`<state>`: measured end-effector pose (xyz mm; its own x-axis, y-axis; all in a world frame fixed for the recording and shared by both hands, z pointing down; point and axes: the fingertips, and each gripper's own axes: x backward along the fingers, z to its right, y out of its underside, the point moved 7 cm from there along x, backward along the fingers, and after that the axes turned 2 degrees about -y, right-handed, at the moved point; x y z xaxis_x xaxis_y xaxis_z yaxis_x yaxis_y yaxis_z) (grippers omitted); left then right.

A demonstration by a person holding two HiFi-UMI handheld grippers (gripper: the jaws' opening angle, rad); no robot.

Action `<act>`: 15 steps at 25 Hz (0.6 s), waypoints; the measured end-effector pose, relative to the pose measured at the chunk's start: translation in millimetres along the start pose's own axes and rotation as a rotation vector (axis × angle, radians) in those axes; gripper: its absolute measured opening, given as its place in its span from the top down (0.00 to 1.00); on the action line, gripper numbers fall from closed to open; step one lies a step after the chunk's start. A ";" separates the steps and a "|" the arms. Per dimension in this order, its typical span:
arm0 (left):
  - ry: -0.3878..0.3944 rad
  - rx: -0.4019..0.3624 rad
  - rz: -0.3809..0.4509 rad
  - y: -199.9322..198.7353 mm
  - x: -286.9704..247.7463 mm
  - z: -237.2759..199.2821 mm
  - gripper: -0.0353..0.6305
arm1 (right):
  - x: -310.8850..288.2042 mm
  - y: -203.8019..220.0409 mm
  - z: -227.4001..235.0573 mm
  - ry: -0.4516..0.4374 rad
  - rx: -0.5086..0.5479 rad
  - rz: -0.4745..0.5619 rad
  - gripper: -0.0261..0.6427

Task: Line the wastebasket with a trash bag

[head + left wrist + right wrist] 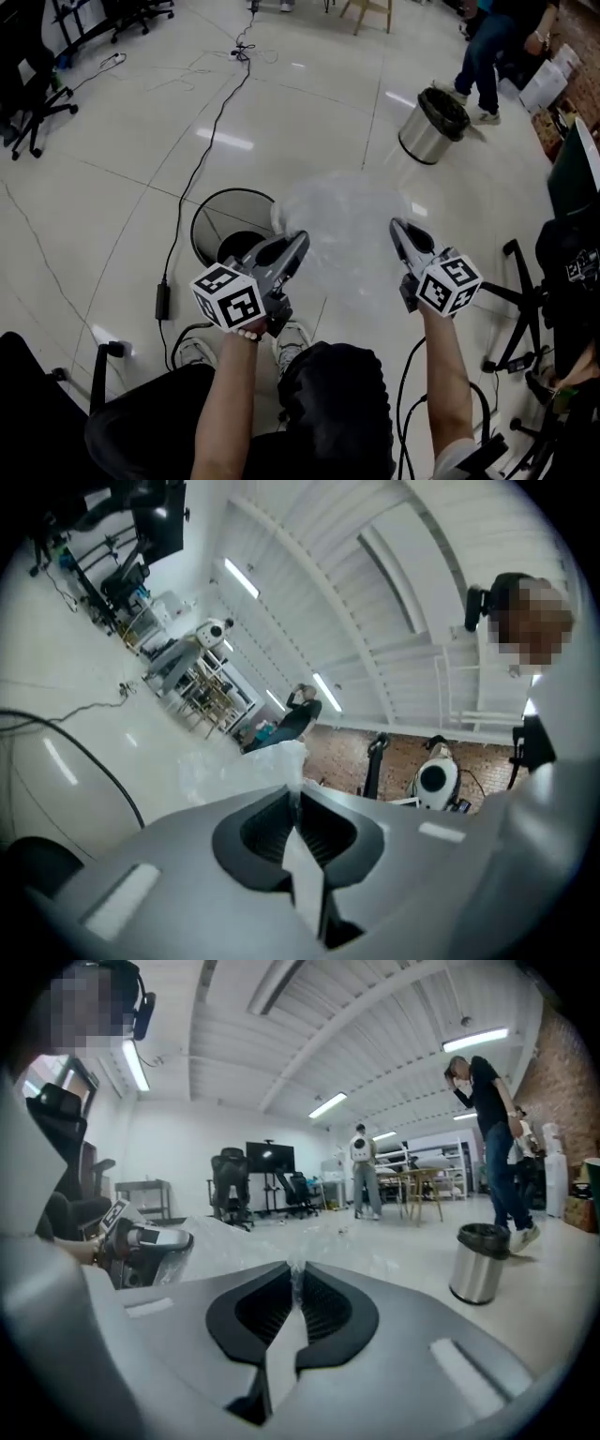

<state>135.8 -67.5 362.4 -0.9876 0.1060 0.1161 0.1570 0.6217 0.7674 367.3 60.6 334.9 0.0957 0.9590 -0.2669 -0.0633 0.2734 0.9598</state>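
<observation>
Flooring comes first: a glossy pale tiled floor [309, 122] fills nearly the whole head view, streaked with reflections of the ceiling lights.

Above it a clear thin plastic trash bag [347, 220] is stretched as a wide, hazy sheet between the two grippers, held up off the floor. In the head view its left edge overlaps the right rim of the basket. Whether film and rim touch cannot be told.

The black wire-mesh round wastebasket [208, 220] stands upright on the floor below and just left of the bag, its mouth open and dark inside. The bag is outside it.

Farther off, toward the upper right, a round brushed-steel bin [429, 127] with a dark liner over its rim stands near a person in blue jeans [487, 52].

The left gripper [302, 239] is at the bag's left edge. In the left gripper view its jaws are closed, a strip of the bag [253, 766] pinched between the ribbed pads at the tips [293, 794] and bunching up beyond them.

The right gripper [396, 225] is at the bag's right edge. In the right gripper view its jaws [296, 1269] are likewise pressed together on the film [234, 1241], which spreads leftward toward the other gripper.

A black cable [211, 141] runs down the floor past the basket's left side.
</observation>
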 end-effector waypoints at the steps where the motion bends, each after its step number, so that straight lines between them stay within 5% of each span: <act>1: -0.021 -0.014 0.036 -14.3 14.3 2.5 0.93 | -8.6 -14.2 -10.3 -0.037 0.010 0.032 0.96; 9: -0.237 -0.114 0.197 -87.4 116.6 -4.5 0.93 | -98.0 -63.0 -75.5 -0.227 0.049 0.144 0.96; 15: -0.362 -0.053 0.216 -87.1 169.6 -41.1 0.93 | -157.4 -41.4 -108.7 -0.310 0.066 0.037 0.96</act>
<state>-45.7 -135.6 341.2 -0.8637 0.5009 0.0558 0.3497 0.5158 0.7821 246.9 -93.6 327.7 0.3929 0.8971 -0.2020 -0.0091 0.2234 0.9747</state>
